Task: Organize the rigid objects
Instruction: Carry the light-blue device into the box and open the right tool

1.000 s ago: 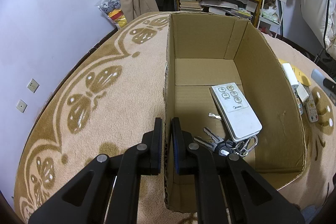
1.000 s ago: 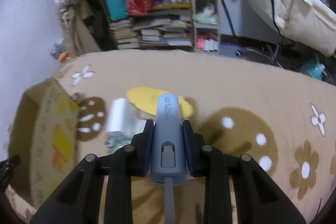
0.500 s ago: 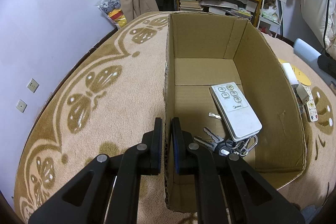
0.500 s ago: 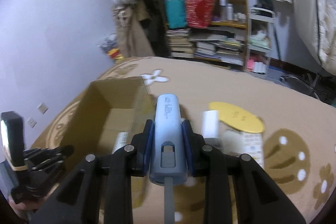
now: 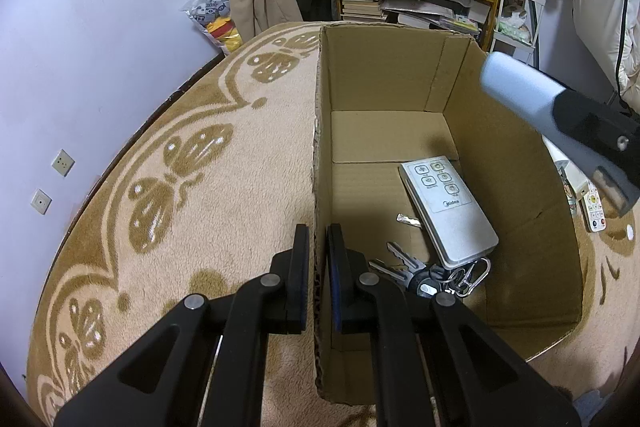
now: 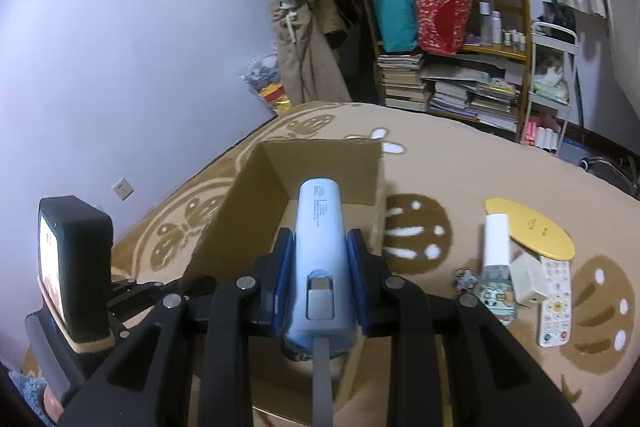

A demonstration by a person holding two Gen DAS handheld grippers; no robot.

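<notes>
An open cardboard box point(image 5: 384, 79) stands on a patterned rug. My left gripper point(image 5: 319, 239) is shut on the box's left wall, one finger on each side of it. Inside the box lie a white remote point(image 5: 448, 207) and a bunch of keys point(image 5: 416, 273). My right gripper point(image 6: 320, 247) is shut on a pale blue power bank point(image 6: 320, 259) with a grey cable, held above the box point(image 6: 320, 163). In the left wrist view the power bank point(image 5: 520, 91) pokes in over the box's right wall.
On the rug right of the box lie a yellow disc point(image 6: 528, 227), a white tube point(image 6: 496, 239), a small white block point(image 6: 528, 279) and a white remote point(image 6: 554, 299). A cluttered shelf point(image 6: 460, 39) and hanging coats stand behind. A wall runs along the left.
My right gripper has swung left with the power bank, from over the rug's loose items to above the box. The left gripper has stayed on the box wall.
</notes>
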